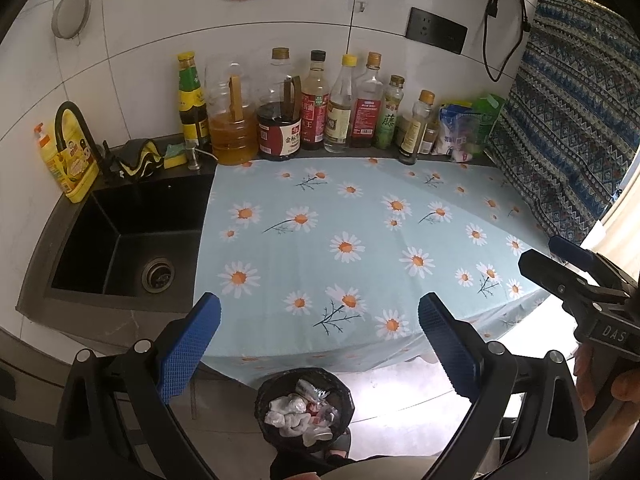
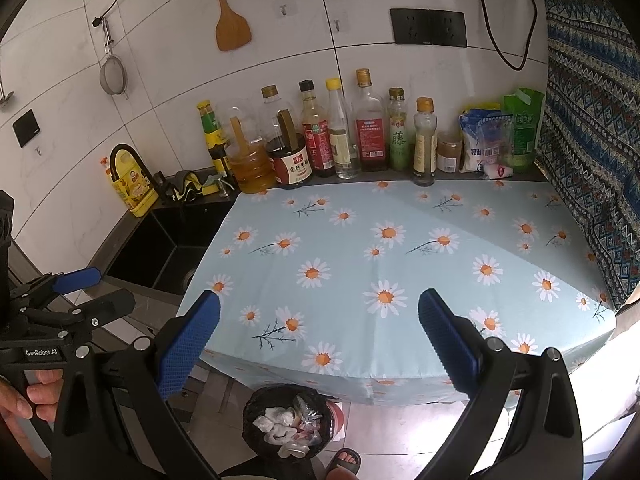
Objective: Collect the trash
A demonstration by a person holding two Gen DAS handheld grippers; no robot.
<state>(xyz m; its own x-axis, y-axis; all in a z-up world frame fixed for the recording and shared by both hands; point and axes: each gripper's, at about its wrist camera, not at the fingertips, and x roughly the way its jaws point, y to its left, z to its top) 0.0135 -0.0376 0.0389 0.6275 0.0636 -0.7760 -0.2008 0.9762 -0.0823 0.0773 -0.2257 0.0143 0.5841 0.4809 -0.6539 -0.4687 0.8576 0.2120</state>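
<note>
A small bin with a black liner [image 1: 305, 410] stands on the floor below the counter's front edge, holding crumpled white paper and wrappers [image 1: 298, 416]; it also shows in the right wrist view [image 2: 289, 424]. My left gripper [image 1: 319, 346] is open and empty, held above the bin at the counter's front edge. My right gripper [image 2: 319, 344] is open and empty too, beside the left one. The right gripper shows in the left wrist view [image 1: 560, 264], and the left gripper shows in the right wrist view [image 2: 92, 292]. The daisy-print cloth [image 1: 360, 232] covers the counter.
A row of sauce and oil bottles [image 1: 304, 112] lines the back wall, with packets [image 1: 464, 128] at the right. A black sink [image 1: 128, 240] with a faucet and yellow detergent bottle [image 1: 68, 160] lies to the left. A patterned curtain [image 1: 572, 120] hangs at the right. A sandalled foot [image 2: 346, 460] is by the bin.
</note>
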